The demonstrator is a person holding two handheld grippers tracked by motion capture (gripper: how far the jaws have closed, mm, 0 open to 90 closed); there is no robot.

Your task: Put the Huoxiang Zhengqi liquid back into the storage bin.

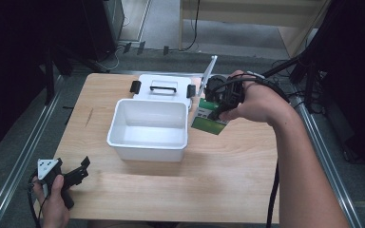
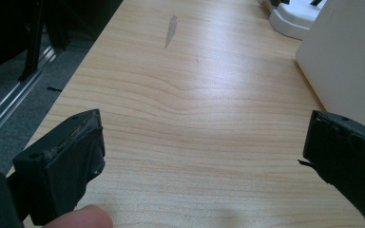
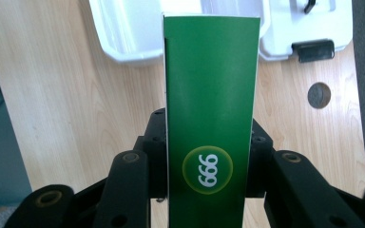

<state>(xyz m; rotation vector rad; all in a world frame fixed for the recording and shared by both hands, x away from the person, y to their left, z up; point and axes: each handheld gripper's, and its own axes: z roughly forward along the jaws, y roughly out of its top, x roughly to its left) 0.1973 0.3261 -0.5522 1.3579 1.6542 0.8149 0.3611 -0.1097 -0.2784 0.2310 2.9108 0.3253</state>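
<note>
High view: we note the right gripper (image 1: 217,113) clamped on a green box (image 1: 208,121), held above the table (image 1: 228,161) just beside the right wall of the open white bin (image 1: 148,136), toward the far right corner. The left gripper (image 1: 78,170) rests at the near left corner, jaws spread, holding nothing.

Left gripper view: we see both jaws wide apart over bare wood, the bin wall at right.

Right gripper view: the jaws press both sides of the green box (image 3: 211,114), which stands upright between them.
</note>
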